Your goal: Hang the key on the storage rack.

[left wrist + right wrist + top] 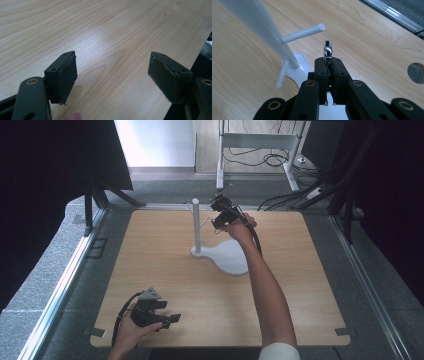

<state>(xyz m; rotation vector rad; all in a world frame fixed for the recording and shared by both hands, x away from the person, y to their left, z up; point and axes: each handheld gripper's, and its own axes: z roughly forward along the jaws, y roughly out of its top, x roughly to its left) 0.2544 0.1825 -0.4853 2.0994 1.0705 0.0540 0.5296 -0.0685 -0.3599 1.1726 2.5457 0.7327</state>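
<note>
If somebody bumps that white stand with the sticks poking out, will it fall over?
Probably not easily: the white stand sits on a wide flat base, which should steady it. A hard push high on the tall thin post might still tip it. On the smooth wooden table it looks more likely to slide.

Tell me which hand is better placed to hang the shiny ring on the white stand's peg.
Right. The right gripper already pinches the ring and sits beside the peg of the stand. The left gripper rests open, far off near the table's front edge.
</note>
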